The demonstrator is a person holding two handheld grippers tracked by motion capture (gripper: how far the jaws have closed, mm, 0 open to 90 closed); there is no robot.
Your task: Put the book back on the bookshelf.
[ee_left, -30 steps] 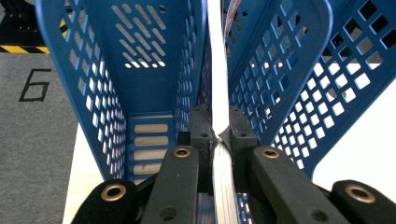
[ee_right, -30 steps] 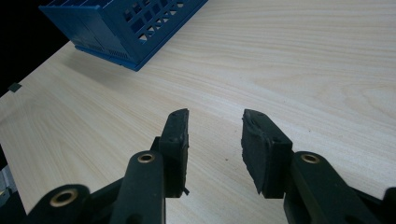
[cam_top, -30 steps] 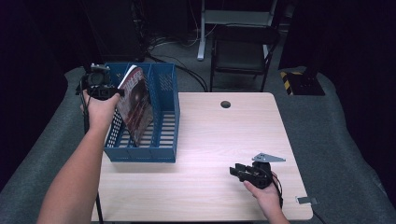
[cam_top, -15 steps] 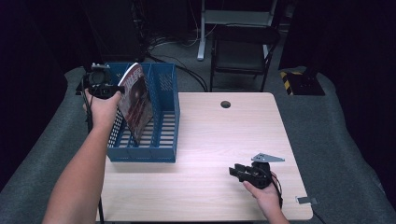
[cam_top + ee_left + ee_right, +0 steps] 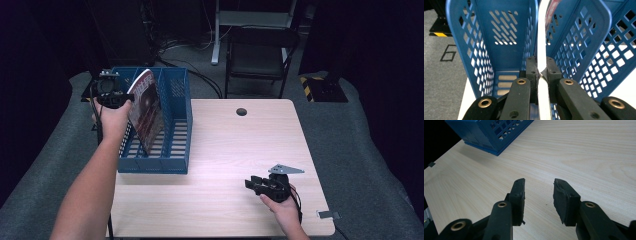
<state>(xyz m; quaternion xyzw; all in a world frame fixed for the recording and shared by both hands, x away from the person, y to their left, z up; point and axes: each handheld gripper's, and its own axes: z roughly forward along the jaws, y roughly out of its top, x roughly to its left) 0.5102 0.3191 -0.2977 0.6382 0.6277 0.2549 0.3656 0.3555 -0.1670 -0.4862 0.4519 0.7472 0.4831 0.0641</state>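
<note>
Tilted a little more upright than a second ago: magazine (image 5: 146, 111), standing inside blue file rack (image 5: 175, 150), pinched at its edge by left gripper (image 5: 541, 72). Right of the rack, resting on table (image 5: 225, 150), right gripper (image 5: 539, 195) with jaws apart, holding nothing.

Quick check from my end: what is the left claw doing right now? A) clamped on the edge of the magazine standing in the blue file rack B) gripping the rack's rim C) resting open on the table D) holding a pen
A: in the left gripper view the left claw pinches the white edge of the magazine, which stands tilted inside the blue file rack.
</note>
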